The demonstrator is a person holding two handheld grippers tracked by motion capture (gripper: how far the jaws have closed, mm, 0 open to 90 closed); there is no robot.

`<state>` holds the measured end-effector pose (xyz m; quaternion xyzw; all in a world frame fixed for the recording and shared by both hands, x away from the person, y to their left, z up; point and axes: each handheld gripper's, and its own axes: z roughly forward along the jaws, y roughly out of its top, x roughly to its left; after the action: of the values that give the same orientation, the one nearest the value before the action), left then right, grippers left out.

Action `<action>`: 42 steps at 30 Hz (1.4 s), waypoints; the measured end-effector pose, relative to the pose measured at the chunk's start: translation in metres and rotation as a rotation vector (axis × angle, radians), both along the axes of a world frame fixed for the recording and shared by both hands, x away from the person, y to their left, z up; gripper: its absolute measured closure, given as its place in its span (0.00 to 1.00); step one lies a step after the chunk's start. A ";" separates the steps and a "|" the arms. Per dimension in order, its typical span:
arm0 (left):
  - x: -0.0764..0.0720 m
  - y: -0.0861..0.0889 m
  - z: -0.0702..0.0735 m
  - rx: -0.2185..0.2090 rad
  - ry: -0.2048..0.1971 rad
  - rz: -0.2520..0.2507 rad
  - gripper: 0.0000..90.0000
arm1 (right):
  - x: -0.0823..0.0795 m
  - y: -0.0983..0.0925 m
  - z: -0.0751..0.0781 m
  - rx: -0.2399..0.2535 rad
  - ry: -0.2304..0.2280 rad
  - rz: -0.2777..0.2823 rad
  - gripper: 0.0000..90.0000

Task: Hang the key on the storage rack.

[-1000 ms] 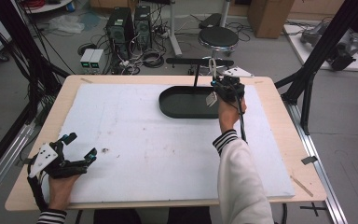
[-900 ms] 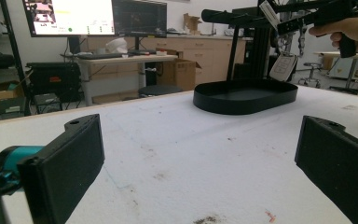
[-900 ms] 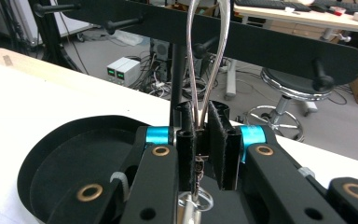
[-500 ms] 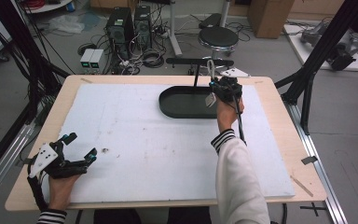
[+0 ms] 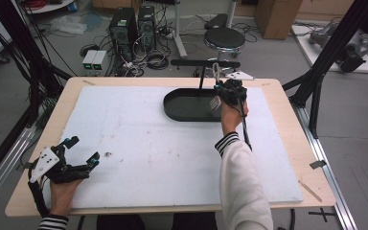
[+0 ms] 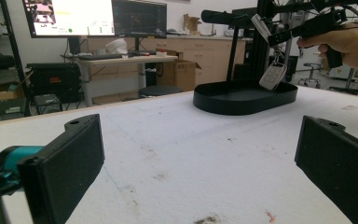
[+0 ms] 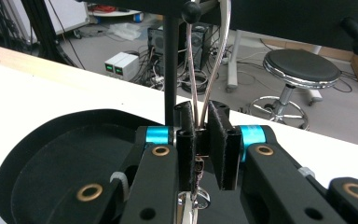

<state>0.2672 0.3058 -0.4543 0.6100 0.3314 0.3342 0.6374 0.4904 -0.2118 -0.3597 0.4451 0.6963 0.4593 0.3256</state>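
My right gripper [image 5: 219,87] hovers over the right end of a black oval tray [image 5: 182,114] at the far middle of the white mat. Its jaws are shut on a silver wire key loop [image 7: 205,60] that sticks up between them. A grey key fob [image 5: 215,102] dangles from the loop above the tray floor; it also hangs above the tray [image 6: 223,105] as the fob [image 6: 272,74] in the left gripper view. My left gripper [image 5: 83,149] rests low at the mat's near left, open and holding nothing, its black pads [image 6: 70,163] wide apart.
A black stand with a horizontal bar [image 5: 205,63] rises just behind the tray; its post [image 7: 170,60] stands close beside the loop. Beyond the table's far edge are a stool [image 5: 224,38] and computer boxes [image 5: 134,24]. Small dirt marks [image 5: 108,154] dot the mat.
The right hand has crept very slightly farther over the tray, still holding the loop. The left gripper has stayed where it was.
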 end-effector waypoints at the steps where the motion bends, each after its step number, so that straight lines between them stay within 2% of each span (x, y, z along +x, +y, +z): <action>1: 0.000 0.000 0.000 0.000 -0.001 0.000 0.02 | 0.000 0.000 0.000 0.002 0.003 -0.004 0.91; 13: 0.000 0.000 0.000 -0.001 0.000 0.000 0.02 | 0.005 0.000 -0.006 0.013 0.014 0.004 0.91; 16: 0.000 0.000 0.000 -0.001 -0.001 0.000 0.02 | 0.008 0.000 -0.007 0.036 0.041 0.020 0.90; 21: 0.000 0.000 0.000 -0.002 -0.001 0.000 0.02 | 0.013 0.003 -0.009 0.021 0.051 0.028 0.86; 27: 0.000 0.000 0.000 -0.003 -0.001 0.000 0.02 | 0.014 0.002 -0.011 0.047 0.078 0.037 0.82; 29: 0.000 0.000 0.000 -0.003 -0.001 0.000 0.02 | 0.014 0.001 -0.010 0.050 0.073 0.041 0.75; 31: 0.000 0.000 0.000 -0.003 -0.001 0.000 0.02 | 0.014 -0.001 -0.009 0.051 0.061 0.045 0.61; 34: 0.000 0.000 0.000 -0.003 0.002 0.000 0.02 | 0.011 -0.001 -0.007 0.075 0.090 0.040 0.27; 36: 0.000 0.000 0.000 -0.006 0.003 0.000 0.02 | 0.007 -0.001 -0.006 0.067 0.106 0.044 0.00; 38: 0.000 0.000 0.000 -0.007 0.002 0.000 0.02 | -0.002 -0.002 -0.001 0.069 0.079 0.067 0.00; 39: 0.000 0.000 0.000 -0.006 0.002 0.000 0.02 | -0.006 -0.004 0.001 0.091 0.057 0.089 0.00; 42: 0.000 0.000 0.000 -0.005 0.003 -0.001 0.02 | -0.019 -0.009 0.011 0.139 0.041 0.156 0.00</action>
<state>0.2677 0.3059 -0.4542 0.6091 0.3329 0.3320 0.6387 0.4718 -0.2205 -0.3482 0.4202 0.7019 0.5213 0.2430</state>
